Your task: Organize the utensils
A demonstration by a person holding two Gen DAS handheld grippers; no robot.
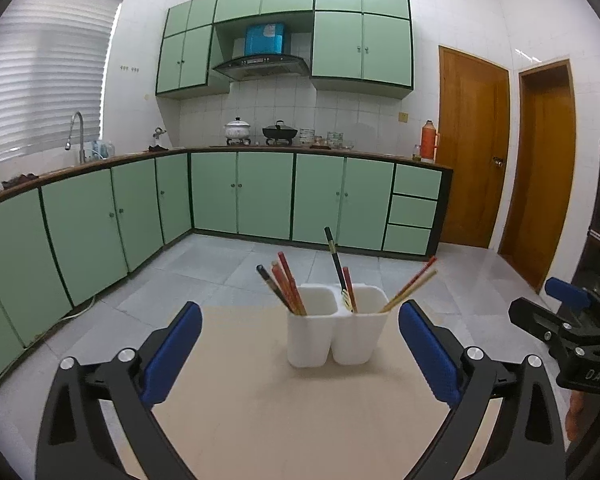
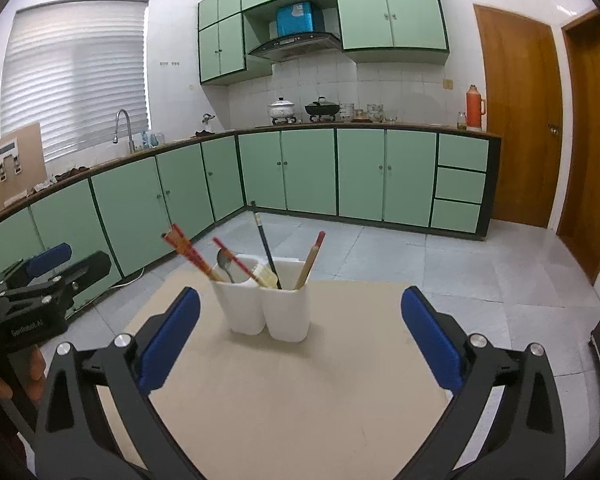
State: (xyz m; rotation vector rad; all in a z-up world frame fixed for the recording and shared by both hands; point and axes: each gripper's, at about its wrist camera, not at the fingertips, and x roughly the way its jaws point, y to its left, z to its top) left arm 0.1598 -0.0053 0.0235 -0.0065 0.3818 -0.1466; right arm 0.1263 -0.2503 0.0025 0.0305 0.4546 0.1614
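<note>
The white two-cup holder [image 1: 336,330] stands mid-bench [image 1: 260,400], chopsticks [image 1: 288,284] and a spoon [image 2: 225,264] leaning inside, while the left hand-held gripper [image 1: 300,354] and right hand-held gripper [image 2: 300,344] hang wide and empty, likely poised to sort.

Two near, level wrist views, both facing the white holder [image 1: 337,330] [image 2: 269,308].

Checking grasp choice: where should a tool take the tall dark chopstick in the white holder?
Grip the dark chopstick on its upper shaft, coming from above. It sticks out highest from the white holder, away from the red chopsticks, and leans slightly left.
</note>
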